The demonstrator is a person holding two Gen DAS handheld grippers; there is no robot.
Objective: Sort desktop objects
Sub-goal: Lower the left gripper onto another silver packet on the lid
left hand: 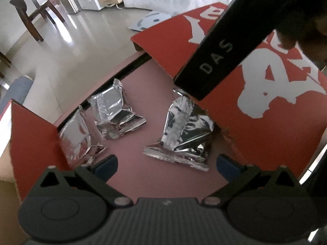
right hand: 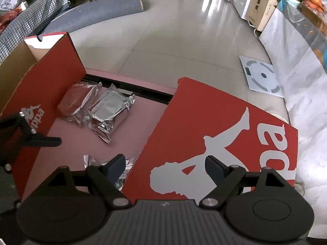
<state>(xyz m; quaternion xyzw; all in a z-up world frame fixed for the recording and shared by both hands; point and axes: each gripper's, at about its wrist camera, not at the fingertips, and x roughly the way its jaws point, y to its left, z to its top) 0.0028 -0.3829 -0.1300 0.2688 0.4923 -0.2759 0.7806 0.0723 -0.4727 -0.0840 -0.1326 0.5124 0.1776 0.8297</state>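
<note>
- Foil packets (left hand: pixel 114 110): three lie on the pink tabletop (left hand: pixel 147 175), two near its far edge, one beside the red lid (left hand: pixel 255 132).
- Left gripper (left hand: pixel 166 165): jaws apart, empty, just above the tabletop.
- Right gripper (right hand: pixel 164 167): jaws apart, empty, over the lid's edge.

left wrist view steeply down, close over pink tabletop (left hand: pixel 134 175), right wrist view likewise, both sharing foil packets (left hand: pixel 114 110)
</note>
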